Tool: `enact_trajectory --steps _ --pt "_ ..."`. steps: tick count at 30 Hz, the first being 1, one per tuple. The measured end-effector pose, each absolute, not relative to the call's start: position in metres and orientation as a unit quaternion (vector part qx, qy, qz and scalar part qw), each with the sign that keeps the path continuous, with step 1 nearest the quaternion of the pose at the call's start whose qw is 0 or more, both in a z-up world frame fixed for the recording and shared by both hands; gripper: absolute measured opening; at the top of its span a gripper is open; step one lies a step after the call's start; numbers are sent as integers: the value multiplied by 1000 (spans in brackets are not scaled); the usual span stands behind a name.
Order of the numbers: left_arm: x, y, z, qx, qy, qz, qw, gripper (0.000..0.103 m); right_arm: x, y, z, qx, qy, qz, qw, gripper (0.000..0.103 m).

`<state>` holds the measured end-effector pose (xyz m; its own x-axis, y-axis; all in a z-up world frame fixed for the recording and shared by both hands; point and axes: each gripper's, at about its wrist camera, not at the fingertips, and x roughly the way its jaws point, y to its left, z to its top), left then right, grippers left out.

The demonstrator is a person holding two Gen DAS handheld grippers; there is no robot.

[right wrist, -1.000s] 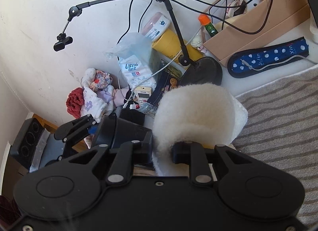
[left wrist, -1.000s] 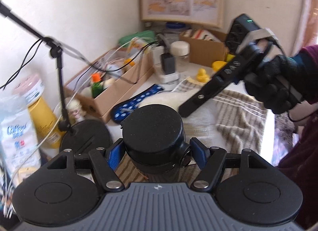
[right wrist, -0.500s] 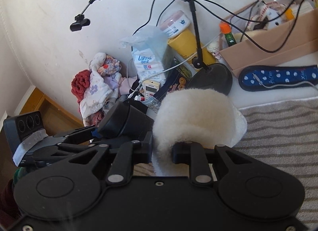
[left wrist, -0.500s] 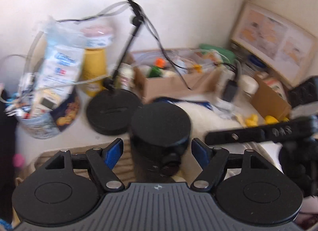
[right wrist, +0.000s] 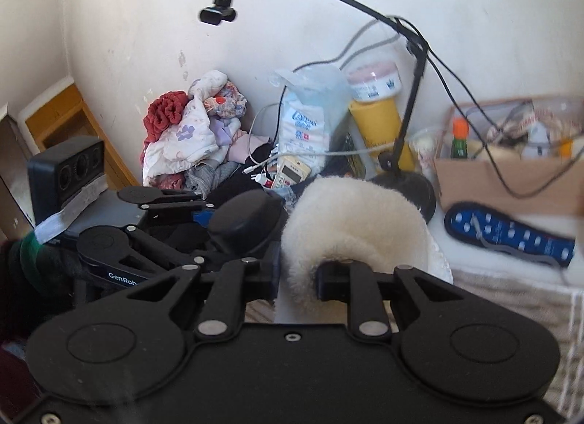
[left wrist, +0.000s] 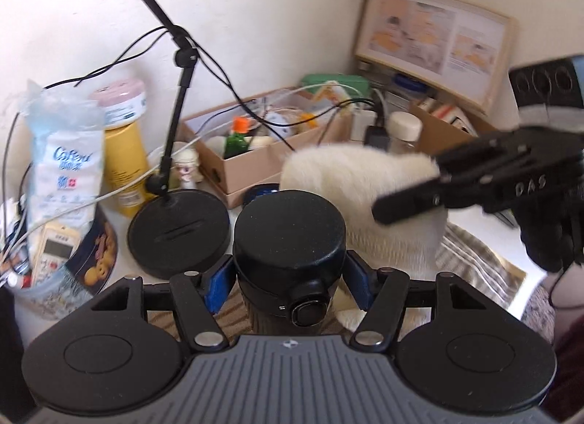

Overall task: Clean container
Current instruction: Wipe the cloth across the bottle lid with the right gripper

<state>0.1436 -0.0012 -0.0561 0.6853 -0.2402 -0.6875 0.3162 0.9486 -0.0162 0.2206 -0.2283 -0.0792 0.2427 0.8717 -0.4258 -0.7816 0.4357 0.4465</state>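
Where the left wrist camera looks down its own fingers, the left tool (left wrist: 288, 280) pinches a black flask (left wrist: 288, 241) just below its cap, the blue pads (left wrist: 218, 283) pressed against both sides. The flask stands upright over a striped towel (left wrist: 471, 263) on the desk (left wrist: 478, 218). Its lid is a smooth, matte, round cap with a push button on the front. Just behind it hangs a fluffy cream cloth (left wrist: 361, 190), thick and woolly, held by the right tool (left wrist: 408, 205) in a black-gloved hand (left wrist: 547, 238). A round black stand base (left wrist: 179, 230) sits to the left, near a cardboard box (left wrist: 262, 157) of odds and ends.

From the right wrist camera, the right tool (right wrist: 295, 276) is pressed together on the cream cloth (right wrist: 350, 227), which bulges up in a soft, furry arch between the fingers. The flask (right wrist: 244, 223) lies to the left, touching the cloth's edge, gripped by the left tool (right wrist: 204, 219). A dotted blue strip (right wrist: 511, 238) lies on the white desk (right wrist: 441, 238) beyond.
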Motion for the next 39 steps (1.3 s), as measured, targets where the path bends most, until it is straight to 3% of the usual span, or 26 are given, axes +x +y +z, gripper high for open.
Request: enact_trajectory --steps 8,39 --pt "146 4 -57 52 366 -181 911 63 204 -206 -66 11 262 557 788 19" --pt "148 10 -58 53 362 -197 910 63 205 -167 -190 2 436 452 778 19"
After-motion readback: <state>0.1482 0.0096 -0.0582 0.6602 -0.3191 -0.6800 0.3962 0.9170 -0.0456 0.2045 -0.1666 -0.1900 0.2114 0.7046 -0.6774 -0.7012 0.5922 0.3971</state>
